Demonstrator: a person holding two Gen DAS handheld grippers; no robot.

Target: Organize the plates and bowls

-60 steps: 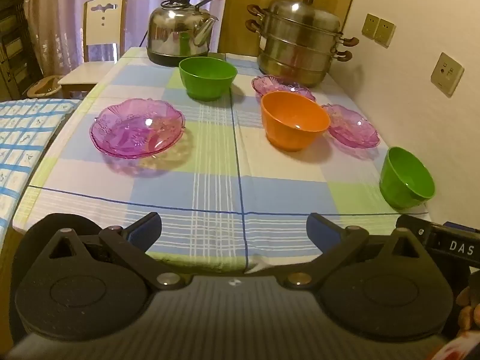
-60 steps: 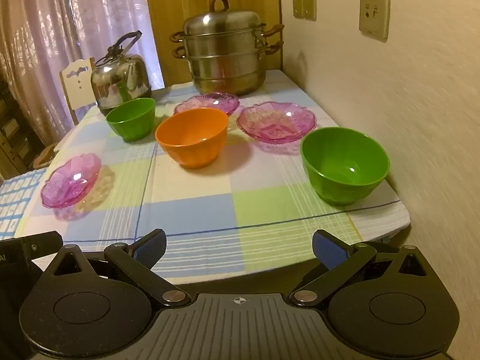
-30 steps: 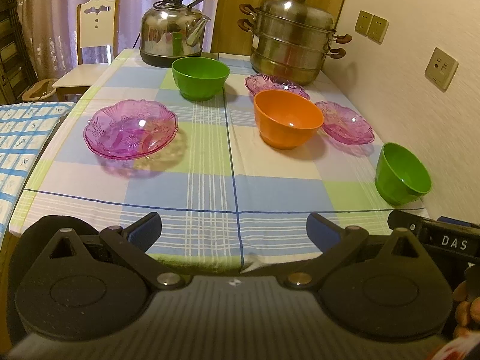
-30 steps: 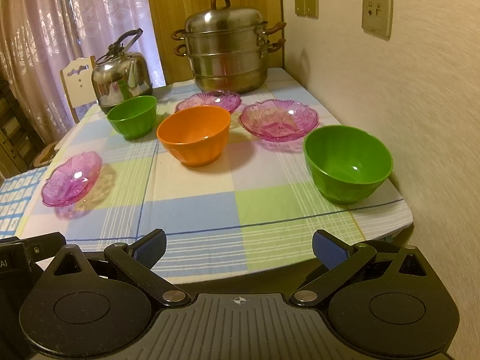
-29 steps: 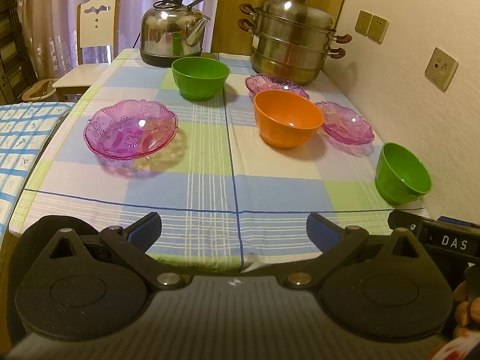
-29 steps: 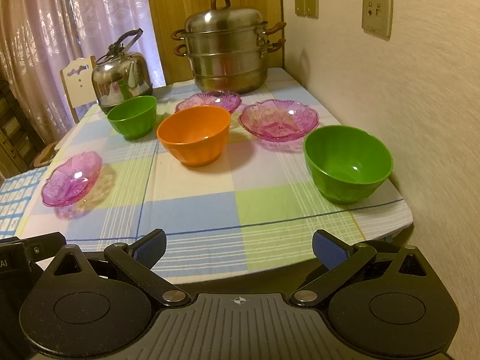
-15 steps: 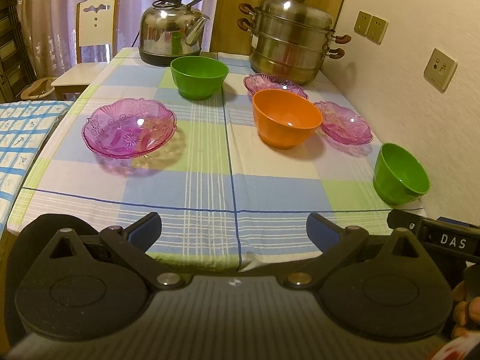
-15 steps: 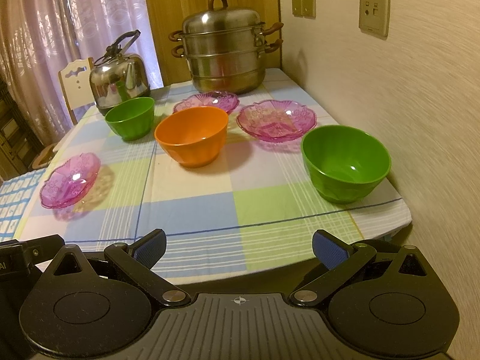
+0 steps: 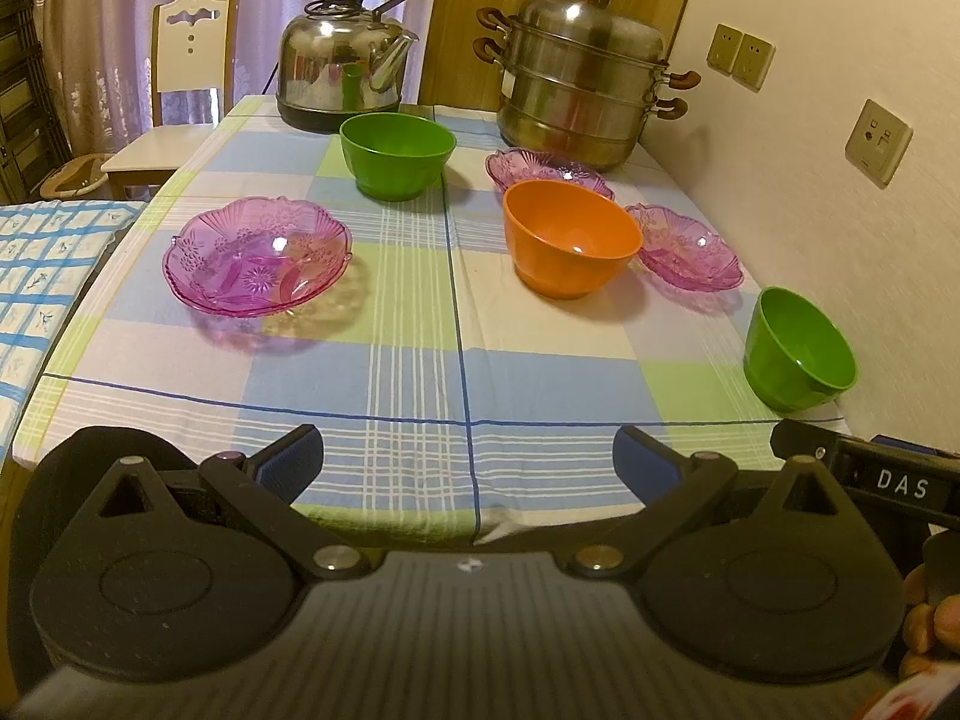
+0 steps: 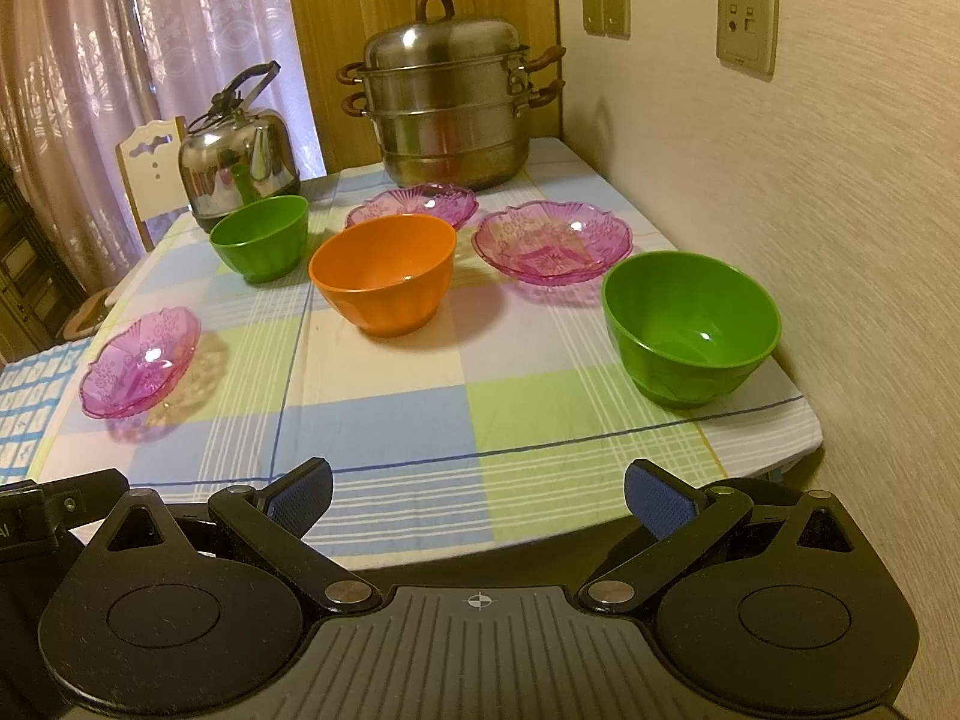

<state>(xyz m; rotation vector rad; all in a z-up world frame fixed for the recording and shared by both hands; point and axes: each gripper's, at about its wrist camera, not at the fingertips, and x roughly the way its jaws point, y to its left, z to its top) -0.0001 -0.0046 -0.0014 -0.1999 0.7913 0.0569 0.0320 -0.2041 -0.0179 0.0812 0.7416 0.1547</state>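
The orange bowl (image 10: 384, 282) stands mid-table on the checked cloth (image 10: 384, 420). Behind it lies one pink plate (image 10: 414, 204); a second pink plate (image 10: 552, 243) lies just to its right, a third (image 9: 258, 255) well apart on the left. One green bowl (image 9: 396, 153) stands near the kettle (image 9: 345, 72); another (image 10: 690, 330) stands near the wall, at the table's front edge. The steamer pot (image 10: 447, 96) occupies the far corner. Left gripper (image 9: 468, 462) and right gripper (image 10: 477, 492) hover at the near edge, jaws released, grasping nothing.
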